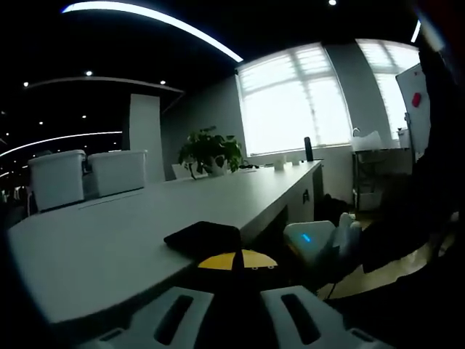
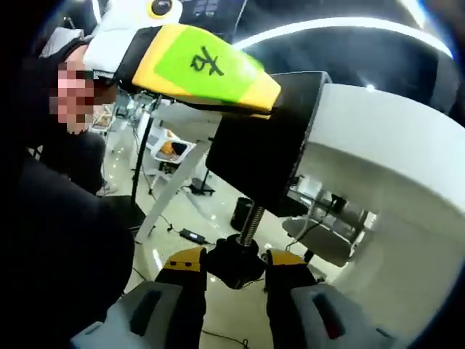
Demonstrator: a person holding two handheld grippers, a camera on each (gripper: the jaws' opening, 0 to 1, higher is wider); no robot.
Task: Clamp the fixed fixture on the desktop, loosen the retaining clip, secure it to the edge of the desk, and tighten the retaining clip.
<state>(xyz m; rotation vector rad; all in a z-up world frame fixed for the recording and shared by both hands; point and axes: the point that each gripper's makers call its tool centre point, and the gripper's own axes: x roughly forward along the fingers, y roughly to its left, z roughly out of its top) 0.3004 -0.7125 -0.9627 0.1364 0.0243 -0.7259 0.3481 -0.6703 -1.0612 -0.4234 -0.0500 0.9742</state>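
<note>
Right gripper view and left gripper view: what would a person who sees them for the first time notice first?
In the right gripper view, the black clamp sits on the white desk edge, its screw knob between the right gripper jaws. The other gripper, green and yellow, comes in above it. In the left gripper view, the long white desk runs toward bright windows, with a potted plant at its far end.

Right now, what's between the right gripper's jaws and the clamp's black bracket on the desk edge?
In the right gripper view, the black knob sits between the right gripper's jaws, and the threaded screw runs from it up to the black bracket.
</note>
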